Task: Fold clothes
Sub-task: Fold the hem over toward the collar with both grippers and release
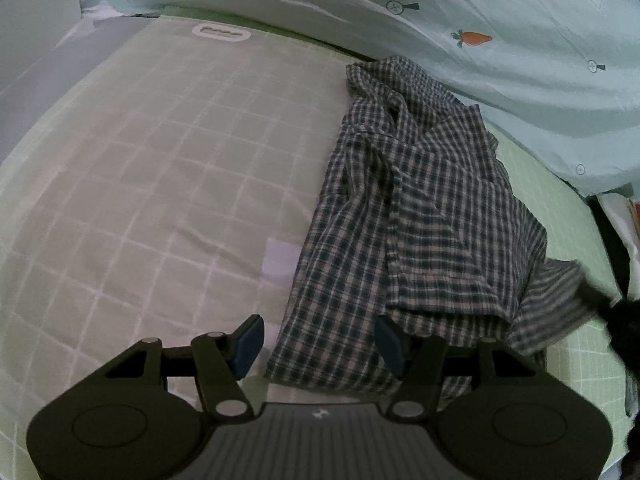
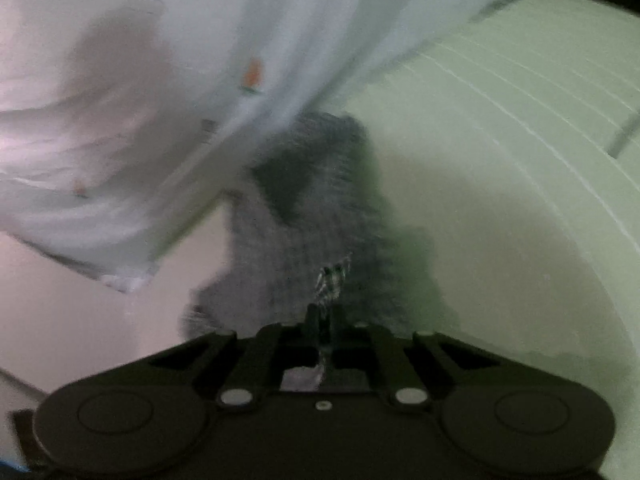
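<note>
A dark plaid shirt lies crumpled on the pale green checked bed sheet, right of centre in the left wrist view. My left gripper is open, its blue pads apart just above the shirt's near hem, holding nothing. My right gripper is shut on a pinch of the plaid shirt, which hangs blurred in front of it. In the left wrist view the right gripper shows as a dark blur at the shirt's right sleeve.
A pale blue quilt with carrot prints is bunched along the far and right side of the bed; it also shows in the right wrist view. A white label lies on the sheet at the far end.
</note>
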